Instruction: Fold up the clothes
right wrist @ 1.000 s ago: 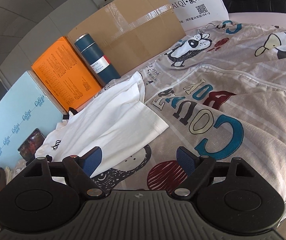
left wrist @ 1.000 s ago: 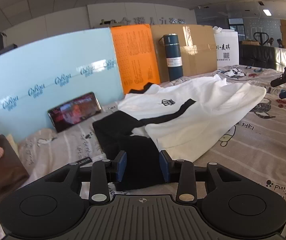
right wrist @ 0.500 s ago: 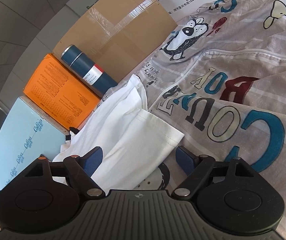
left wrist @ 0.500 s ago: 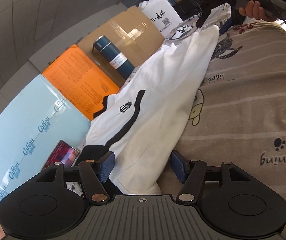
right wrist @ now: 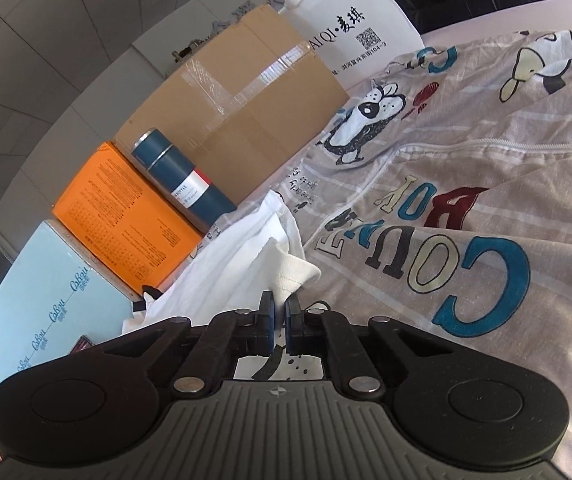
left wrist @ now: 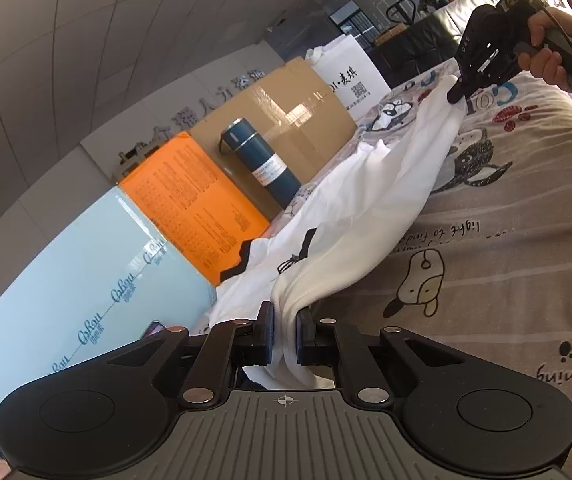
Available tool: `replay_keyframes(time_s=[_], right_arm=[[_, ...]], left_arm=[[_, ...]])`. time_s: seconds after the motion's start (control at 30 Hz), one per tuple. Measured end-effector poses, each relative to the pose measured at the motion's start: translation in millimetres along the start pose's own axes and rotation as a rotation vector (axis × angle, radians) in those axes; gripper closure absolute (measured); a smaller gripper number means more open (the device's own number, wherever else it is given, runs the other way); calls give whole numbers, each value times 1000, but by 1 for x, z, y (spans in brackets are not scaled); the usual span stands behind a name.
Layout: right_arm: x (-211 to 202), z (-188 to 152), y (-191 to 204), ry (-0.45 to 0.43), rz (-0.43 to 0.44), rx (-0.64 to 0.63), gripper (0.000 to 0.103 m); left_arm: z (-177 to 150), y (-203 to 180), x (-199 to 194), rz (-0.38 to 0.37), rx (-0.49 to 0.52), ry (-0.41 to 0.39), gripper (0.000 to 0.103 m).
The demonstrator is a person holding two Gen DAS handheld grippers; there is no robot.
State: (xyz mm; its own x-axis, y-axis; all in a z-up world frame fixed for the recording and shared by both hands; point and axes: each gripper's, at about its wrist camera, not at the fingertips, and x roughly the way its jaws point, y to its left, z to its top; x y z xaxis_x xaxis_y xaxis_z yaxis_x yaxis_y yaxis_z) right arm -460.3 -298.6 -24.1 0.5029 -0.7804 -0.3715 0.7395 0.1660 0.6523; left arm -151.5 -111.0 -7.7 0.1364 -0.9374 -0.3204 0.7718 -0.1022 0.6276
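Left hand-held gripper (left wrist: 284, 330) is clamping one edge of the white shirt (left wrist: 369, 216) | right hand-held gripper (right wrist: 279, 322) is clamping the opposite corner | we are stretching it taut over the bed (left wrist: 505, 240) for a clean fold.

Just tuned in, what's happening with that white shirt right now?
A person is folding clothes on a cartoon-print bedsheet with two handheld grippers. The left gripper is shut on one edge of the white T-shirt, and the right gripper is shut on its other end, seen in the left view lifting the cloth off the sheet. The shirt hangs stretched between them, not yet folded. A blue bottle and boxes stand behind.
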Motion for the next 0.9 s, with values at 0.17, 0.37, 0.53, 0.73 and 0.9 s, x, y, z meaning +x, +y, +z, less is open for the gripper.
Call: replay_keyframes(time_s=[0.17,0.37,0.53,0.73,0.9], right_arm=[[-32,-16,-2,-26,-18,-8,98],[-31,-38,-13,0,-101,-73,98],[-29,-43,-15,-4,-154,-125,90],[-36,-30,-6,-98,-211,-264,51],[-18,1,14,-121,-127,-364,42]], left_arm=[[-7,-9,-18,-37,-61,20,96],[-28,-27,0,-147,-101,111,93],[-32,-4,-8,-200,-256,93,72],[-37,43,-22,-296,-551,-22,26],[-22,84,-1,-185,-615,-38,26]])
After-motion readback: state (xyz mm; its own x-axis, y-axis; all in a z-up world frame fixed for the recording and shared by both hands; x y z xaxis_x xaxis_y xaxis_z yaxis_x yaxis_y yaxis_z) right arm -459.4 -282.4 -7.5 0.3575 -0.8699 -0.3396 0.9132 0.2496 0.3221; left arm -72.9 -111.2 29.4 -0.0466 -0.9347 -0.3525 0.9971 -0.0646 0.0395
